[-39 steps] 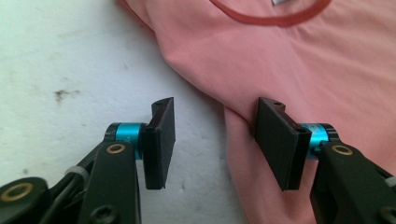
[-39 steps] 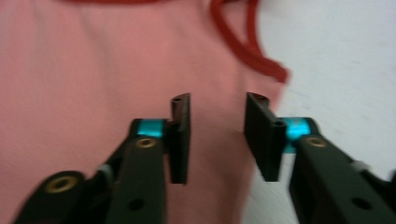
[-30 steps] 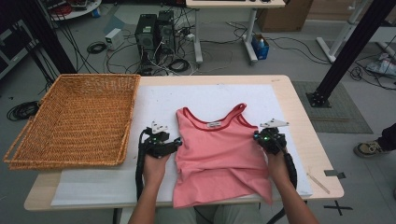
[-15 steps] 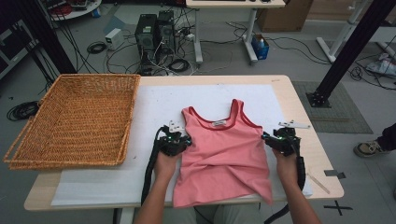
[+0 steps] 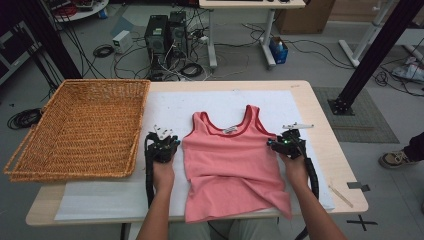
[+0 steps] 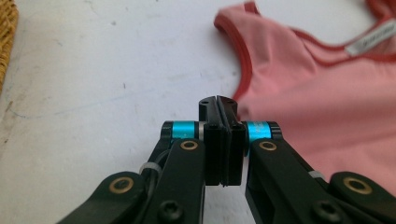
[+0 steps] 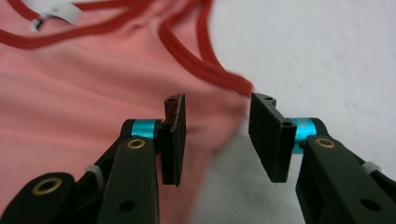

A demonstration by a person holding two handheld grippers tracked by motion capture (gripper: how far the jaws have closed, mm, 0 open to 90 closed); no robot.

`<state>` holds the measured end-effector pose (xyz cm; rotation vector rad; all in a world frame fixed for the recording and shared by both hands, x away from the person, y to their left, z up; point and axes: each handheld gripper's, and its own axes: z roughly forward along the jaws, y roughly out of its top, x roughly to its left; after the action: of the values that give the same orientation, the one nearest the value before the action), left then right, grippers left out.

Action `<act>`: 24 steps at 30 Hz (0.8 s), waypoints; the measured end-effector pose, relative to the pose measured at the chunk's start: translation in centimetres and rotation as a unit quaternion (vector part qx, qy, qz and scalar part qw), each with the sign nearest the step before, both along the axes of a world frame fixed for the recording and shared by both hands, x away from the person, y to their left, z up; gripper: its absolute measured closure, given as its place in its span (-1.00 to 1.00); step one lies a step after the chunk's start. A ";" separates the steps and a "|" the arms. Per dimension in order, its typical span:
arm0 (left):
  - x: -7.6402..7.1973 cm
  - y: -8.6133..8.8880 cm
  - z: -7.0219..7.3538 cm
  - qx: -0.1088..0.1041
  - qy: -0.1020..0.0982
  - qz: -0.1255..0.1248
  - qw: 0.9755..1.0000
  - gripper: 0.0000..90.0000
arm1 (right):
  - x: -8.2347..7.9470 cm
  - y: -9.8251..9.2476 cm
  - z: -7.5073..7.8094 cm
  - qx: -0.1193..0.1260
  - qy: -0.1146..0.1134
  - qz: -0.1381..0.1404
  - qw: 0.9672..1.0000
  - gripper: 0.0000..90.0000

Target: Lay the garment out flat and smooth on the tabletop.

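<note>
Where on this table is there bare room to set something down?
Free: the white mat strip between the wicker basket and the pink tank top, and beyond the top's neckline. Crowded: both of the top's side edges, where the left claw and right claw sit.

Left tool [image 5: 165, 141] has its jaws pressed together; right tool [image 5: 276, 145] (jaws just closing) stands partly apart.

Pink tank top [image 5: 232, 170], darker red trim, white neck label. Tan woven basket [image 5: 80, 127] at 9 o'clock. White mat [image 5: 170, 107]. Black grippers, cyan rings.
</note>
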<state>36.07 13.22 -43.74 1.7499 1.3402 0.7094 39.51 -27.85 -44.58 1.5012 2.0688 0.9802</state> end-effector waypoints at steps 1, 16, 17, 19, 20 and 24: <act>0.2 0.0 -0.2 -0.003 0.009 -0.002 1.000 0.85 | 0.4 0.3 0.0 -0.012 0.008 0.008 1.000 0.57; -2.0 -1.5 -0.7 -0.043 0.031 -0.061 0.997 0.02 | -1.6 -2.1 1.6 0.009 -0.036 -0.047 0.998 0.26; -2.3 -1.4 -0.9 -0.049 0.029 -0.061 0.997 0.02 | -2.2 -2.4 1.6 0.019 -0.036 -0.038 0.998 0.23; -3.0 -0.9 -1.0 -0.059 0.027 -0.060 0.996 0.02 | -3.5 -3.0 1.5 0.044 -0.040 -0.031 0.998 0.18; -3.2 -0.7 -1.0 -0.063 0.024 -0.061 0.996 0.02 | -4.1 -3.2 1.5 0.050 -0.040 -0.028 0.998 0.16; -4.0 -0.5 -1.1 -0.079 0.019 -0.072 0.994 0.02 | -5.7 -3.5 0.8 0.069 -0.006 0.005 0.998 0.08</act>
<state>32.10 12.70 -44.86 1.7203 1.2450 0.4802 33.84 -31.31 -43.78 1.5494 2.0390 1.1528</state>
